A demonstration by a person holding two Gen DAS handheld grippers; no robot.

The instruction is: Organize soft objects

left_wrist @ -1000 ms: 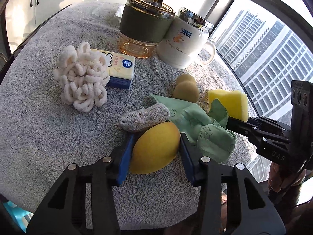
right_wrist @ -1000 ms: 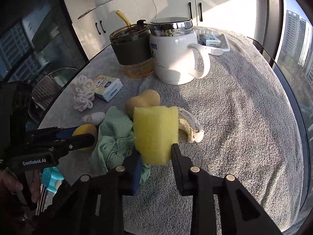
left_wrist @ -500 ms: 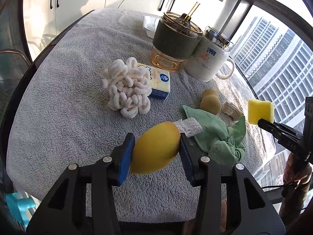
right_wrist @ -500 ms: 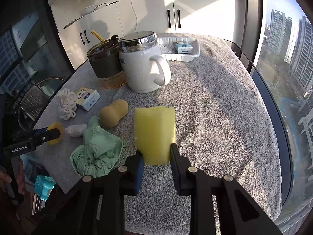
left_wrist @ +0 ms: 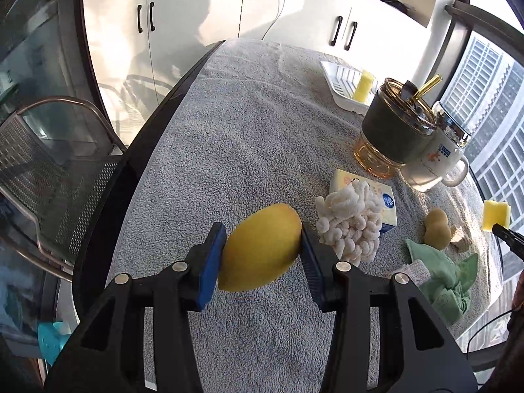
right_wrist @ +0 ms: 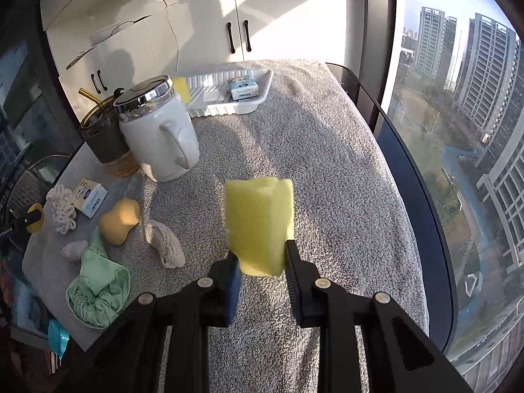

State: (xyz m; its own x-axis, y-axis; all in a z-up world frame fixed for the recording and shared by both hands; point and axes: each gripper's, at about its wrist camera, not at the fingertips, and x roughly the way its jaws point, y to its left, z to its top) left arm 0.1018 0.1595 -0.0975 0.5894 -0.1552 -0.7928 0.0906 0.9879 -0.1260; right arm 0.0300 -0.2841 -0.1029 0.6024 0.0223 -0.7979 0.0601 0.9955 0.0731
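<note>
My left gripper (left_wrist: 262,255) is shut on a yellow egg-shaped sponge (left_wrist: 260,247) and holds it above the grey towel (left_wrist: 249,131). My right gripper (right_wrist: 260,263) is shut on a yellow block sponge (right_wrist: 258,224), lifted over the towel's middle; that sponge also shows in the left wrist view (left_wrist: 496,214). On the towel lie a white looped scrubber (left_wrist: 348,226), a green cloth (right_wrist: 96,290), a tan gourd-shaped sponge (right_wrist: 118,221), a knitted pad (right_wrist: 167,244) and a small knitted piece (right_wrist: 75,250).
A white tray (right_wrist: 229,106) at the far end holds a tissue pack (right_wrist: 243,89) and a yellow sponge (left_wrist: 364,85). A white lidded mug (right_wrist: 159,134), a glass tumbler with a straw (left_wrist: 394,131) and a tissue pack (left_wrist: 384,201) stand nearby. A metal chair (left_wrist: 49,180) is beside the table.
Both grippers rose and pulled back with their sponges. The left one swung left, away from the green cloth; the right one lifted the block sponge higher over the towel's middle.
</note>
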